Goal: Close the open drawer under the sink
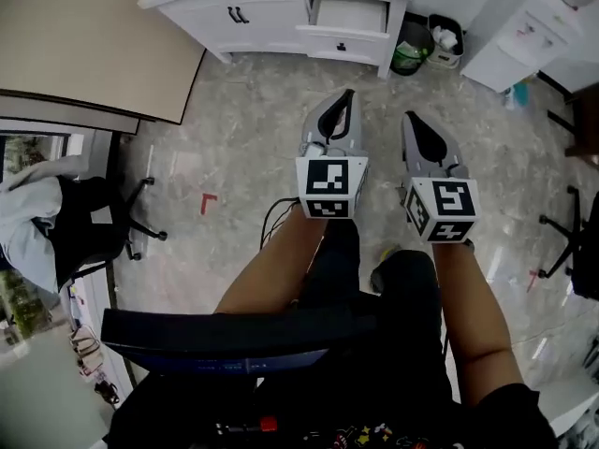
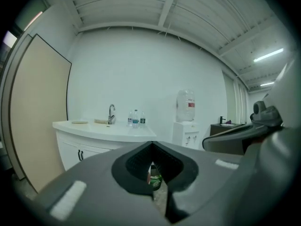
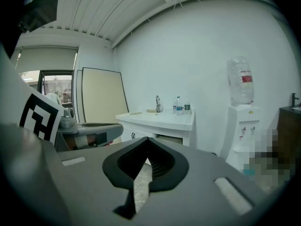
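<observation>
Plainly, the open drawer [image 1: 347, 14] lies well ahead of us, at twelve o'clock from the left gripper [image 1: 347, 96] and nearer eleven from the right gripper [image 1: 413, 120]. It stands pulled out of the right end of the white sink vanity [image 1: 245, 12], its front panel running nine to three, so the push we judge it needs goes straight toward twelve. Both grippers hang over the floor, well apart from the drawer and touching nothing. The left sits more squarely in line with it, and we reckon it the handier one. In each gripper view the jaws are pressed together at the tips with nothing between them — only floor, and for the left a green-lined bin [image 2: 154, 179], shows through the slit behind.
</observation>
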Demonstrator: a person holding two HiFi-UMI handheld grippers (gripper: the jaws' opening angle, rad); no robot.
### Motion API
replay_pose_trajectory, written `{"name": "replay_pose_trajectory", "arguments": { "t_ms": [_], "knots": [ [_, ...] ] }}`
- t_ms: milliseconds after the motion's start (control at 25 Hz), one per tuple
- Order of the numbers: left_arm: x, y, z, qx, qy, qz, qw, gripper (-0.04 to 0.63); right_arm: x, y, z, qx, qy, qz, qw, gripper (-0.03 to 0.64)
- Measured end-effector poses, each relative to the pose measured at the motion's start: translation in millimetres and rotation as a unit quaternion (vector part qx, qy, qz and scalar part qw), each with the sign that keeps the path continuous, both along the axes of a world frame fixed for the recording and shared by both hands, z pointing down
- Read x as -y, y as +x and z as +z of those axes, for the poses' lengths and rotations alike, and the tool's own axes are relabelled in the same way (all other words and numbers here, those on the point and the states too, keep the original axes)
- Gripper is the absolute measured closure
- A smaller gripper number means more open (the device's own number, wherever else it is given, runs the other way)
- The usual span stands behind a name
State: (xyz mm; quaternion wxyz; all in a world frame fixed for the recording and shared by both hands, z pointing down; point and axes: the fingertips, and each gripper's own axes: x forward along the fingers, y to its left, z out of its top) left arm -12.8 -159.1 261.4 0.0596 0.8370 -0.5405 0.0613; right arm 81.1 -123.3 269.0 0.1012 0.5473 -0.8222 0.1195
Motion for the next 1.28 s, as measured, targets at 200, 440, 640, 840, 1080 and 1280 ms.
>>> {"name": "replay_pose_trajectory", "arguments": {
  "t_ms": [200,440,640,840,1080,1280],
  "knots": [
    [100.7,-12.9,100.8,0.011,-0.019,-0.02,0.9996,0.526,90.7,-5.6,80.2,0.002,-0.038,0.015,0.999,0.592],
    [202.1,-15.3,232.3,0.015,0.001,-0.058,0.9982,0.526,198.5,-21.0,214.9,-0.018,-0.008,-0.027,0.999,0.592],
    [250.0,-11.6,326.6,0.014,0.006,-0.067,0.9977,0.506,251.5,-28.7,304.2,-0.008,0.017,-0.025,1.0,0.592],
    [285.3,-19.2,371.8,0.002,0.03,-0.079,0.9964,0.471,279.9,-32.8,352.5,-0.002,0.037,-0.023,0.999,0.592],
    [304.6,-21.4,390.3,0.004,0.06,-0.07,0.9957,0.472,303.4,-38.7,364.9,-0.001,0.079,-0.035,0.996,0.592],
    [308.4,-18.2,404.4,0.005,0.091,-0.066,0.9936,0.469,311.1,-42.5,377.7,0.002,0.108,-0.042,0.993,0.592]
  ]
}}
